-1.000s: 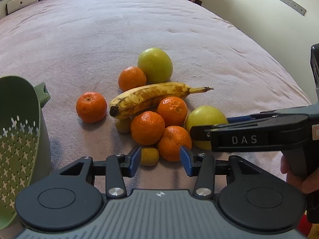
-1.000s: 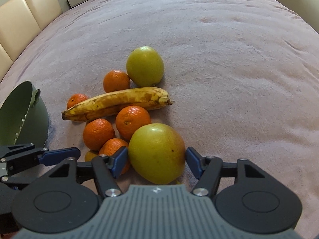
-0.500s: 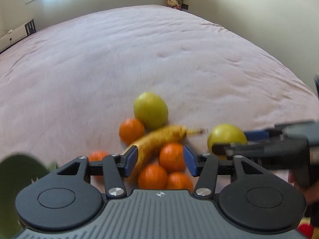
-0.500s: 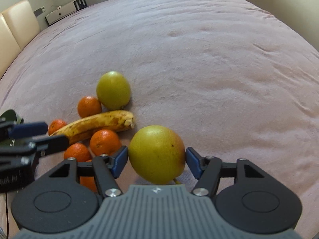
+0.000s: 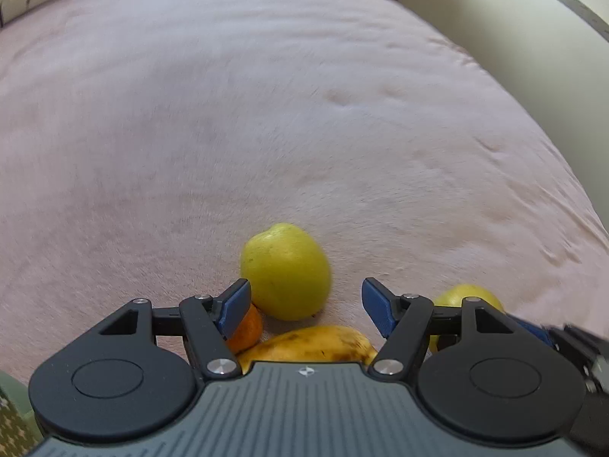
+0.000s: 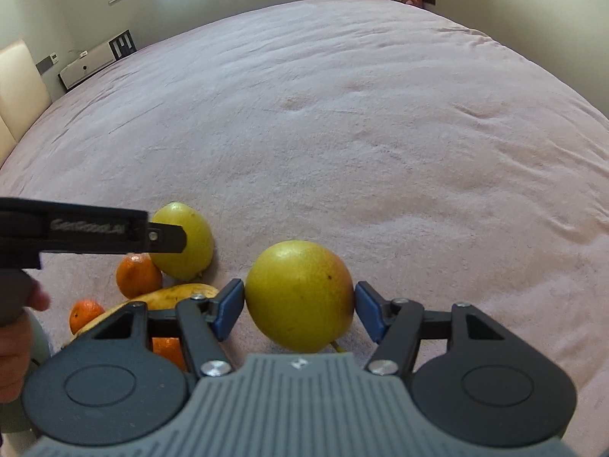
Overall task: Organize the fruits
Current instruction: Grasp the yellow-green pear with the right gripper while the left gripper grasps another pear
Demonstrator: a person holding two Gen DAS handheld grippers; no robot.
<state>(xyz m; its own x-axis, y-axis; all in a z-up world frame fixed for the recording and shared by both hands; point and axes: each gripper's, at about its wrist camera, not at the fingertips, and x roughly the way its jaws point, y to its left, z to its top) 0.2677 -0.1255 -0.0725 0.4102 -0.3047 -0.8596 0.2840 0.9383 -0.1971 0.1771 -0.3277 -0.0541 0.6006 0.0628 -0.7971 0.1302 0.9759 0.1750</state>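
Two hand-held grippers are working over a wide bed covered in a pale pink plush blanket.

The right gripper is holding a large round yellow-green fruit with a reddish blush on one side. Its blue-padded jaws are clenched on the fruit's widest part, one pad on each flank, and the fruit appears to be hanging clear of the blanket.

The left gripper is hovering over the rest of the pile. Its jaws have just been opening and are now standing wide and released, with nothing pressed between them. Just beyond them, a second round yellow-green fruit with a dimpled stem end is resting on the blanket. A small orange mandarin is touching it on the left, behind the left pad. A ripe yellow banana with brown speckles is lying just below. In the right wrist view, two more mandarins are showing beside the banana. The corner of a green perforated colander is peeking in at the lower left.

The round fruit looks firm, fairly heavy and smooth-skinned, so it is likely to slip or roll unless gripped across its middle. The soft blanket should give little support against rolling. The banana looks soft and easily bruised; a light grip near its middle would probably suit it best. The mandarins seem light with yielding skin, calling for a gentle squeeze.
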